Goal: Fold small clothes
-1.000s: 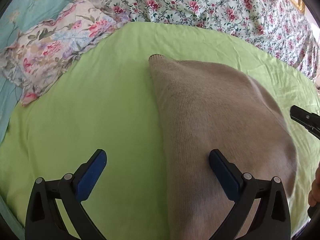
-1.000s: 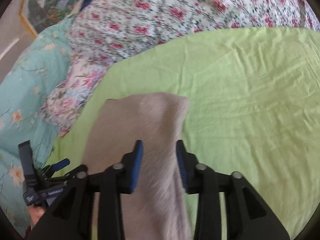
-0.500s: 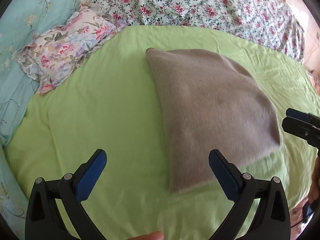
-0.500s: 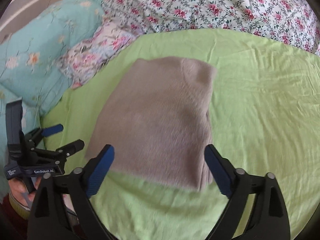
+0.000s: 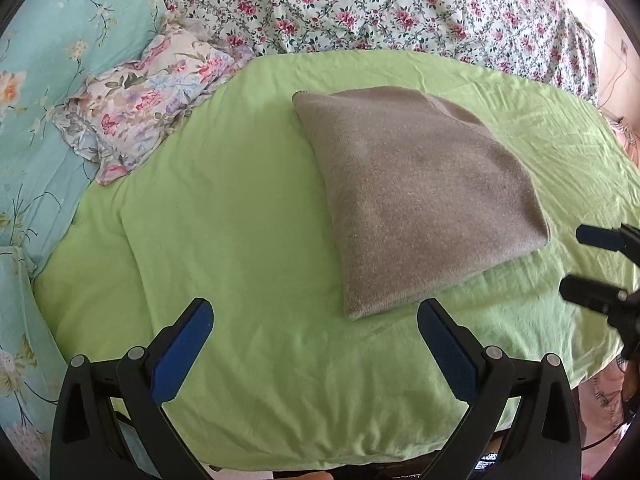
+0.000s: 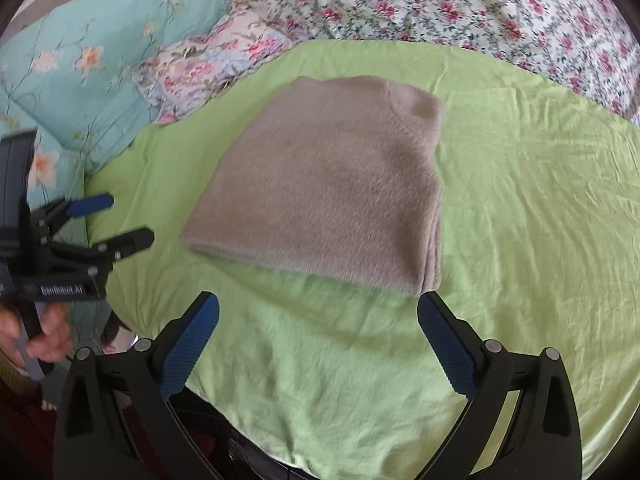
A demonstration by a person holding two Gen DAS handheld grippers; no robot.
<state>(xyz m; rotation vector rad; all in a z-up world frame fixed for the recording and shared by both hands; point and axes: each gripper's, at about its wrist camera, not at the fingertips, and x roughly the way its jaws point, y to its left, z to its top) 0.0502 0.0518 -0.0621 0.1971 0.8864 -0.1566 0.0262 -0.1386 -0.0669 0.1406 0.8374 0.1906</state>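
Note:
A grey-brown knitted garment (image 5: 416,196) lies folded into a flat rectangle on the light green sheet (image 5: 224,216); it also shows in the right wrist view (image 6: 328,184). My left gripper (image 5: 316,354) is open and empty, held above the sheet short of the garment's near corner. My right gripper (image 6: 320,340) is open and empty, just short of the garment's near edge. Each gripper shows in the other's view, the right one at the far right (image 5: 600,264) and the left one at the far left (image 6: 100,220), both open.
A floral pillow (image 5: 148,96) lies at the sheet's back left on a turquoise flowered cover (image 5: 48,80). A rose-print quilt (image 5: 400,4) runs along the back. The bed's front edge (image 5: 360,464) is just below the grippers.
My right gripper, shut on the garment a second ago, has opened and let it go. Both grippers have pulled back and up; the garment now lies flat and folded.

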